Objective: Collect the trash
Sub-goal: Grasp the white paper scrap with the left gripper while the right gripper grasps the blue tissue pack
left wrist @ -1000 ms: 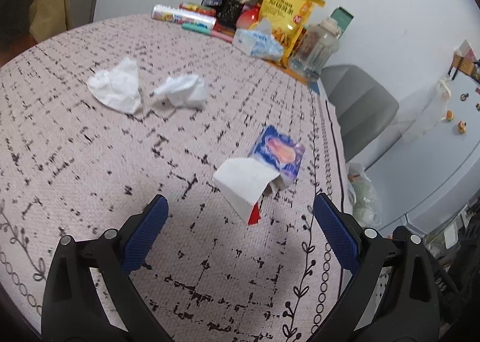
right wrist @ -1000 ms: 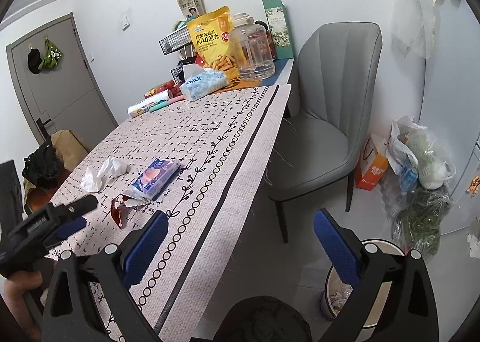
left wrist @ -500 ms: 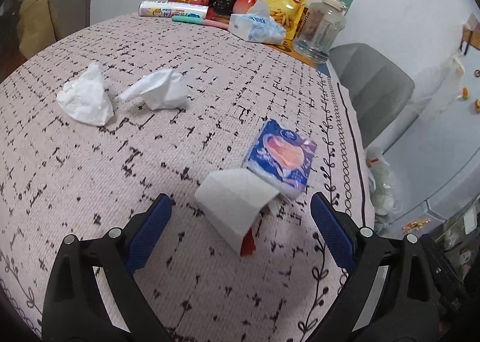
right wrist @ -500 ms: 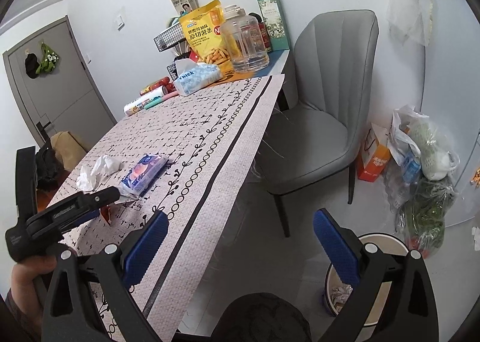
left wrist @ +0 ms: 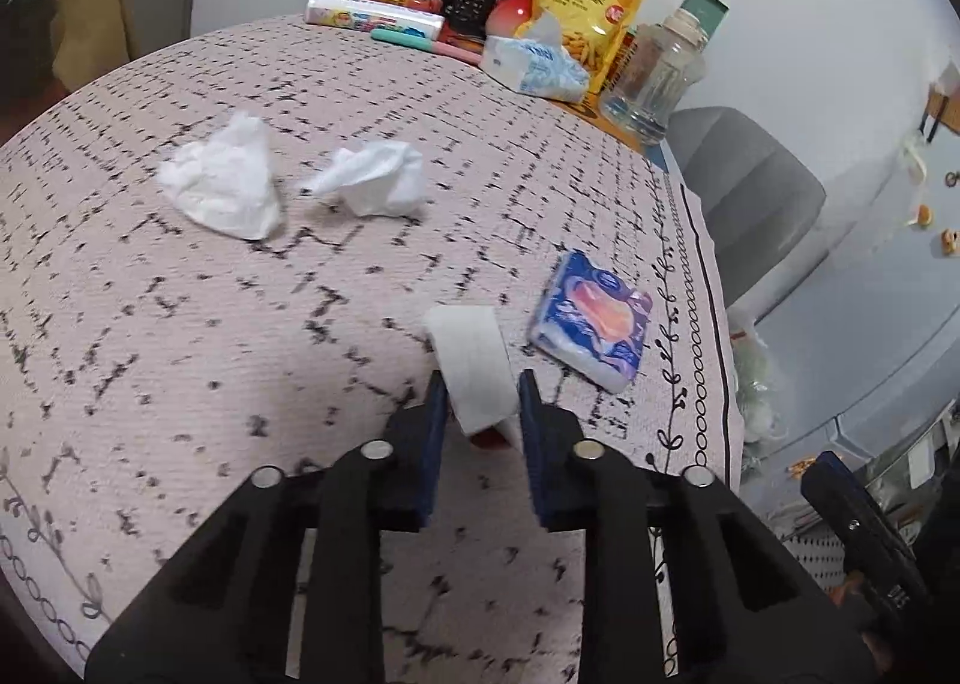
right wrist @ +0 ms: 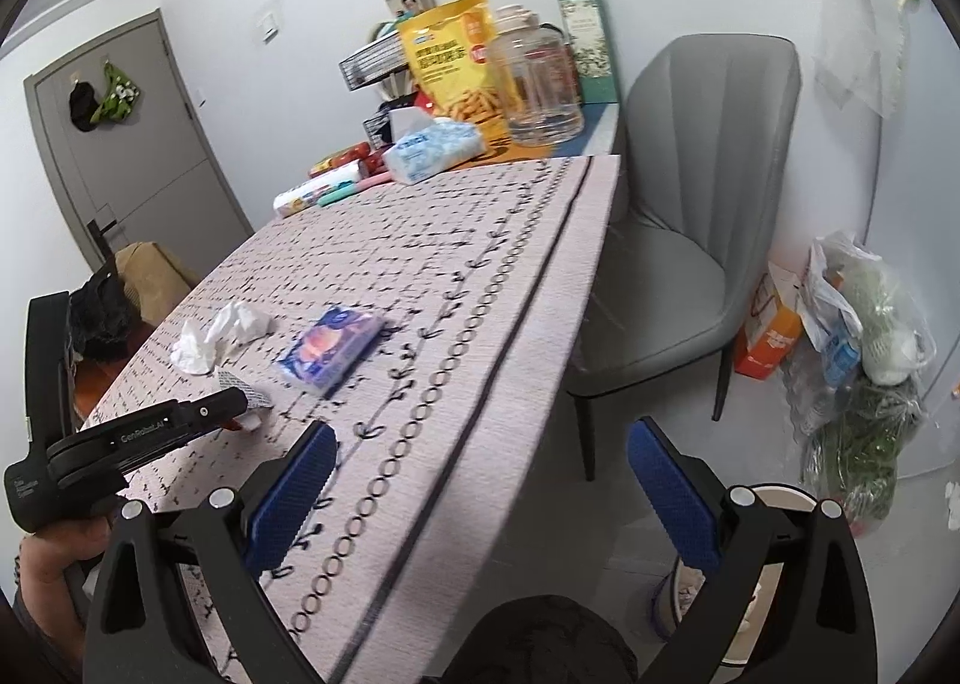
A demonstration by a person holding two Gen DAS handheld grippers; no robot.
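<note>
With the left gripper point(left wrist: 478, 391) just closed, jaws pinching the white paper wrapper point(left wrist: 471, 357) that runs straight ahead over the table point(left wrist: 180, 324), needs carrying rightward to the bin point(right wrist: 774, 504) beneath the spread, empty right gripper point(right wrist: 480, 480).

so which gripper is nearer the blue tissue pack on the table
Left. The left gripper is on the table beside the blue tissue pack, gripping a white wrapper. The right gripper hangs open past the table edge.
</note>
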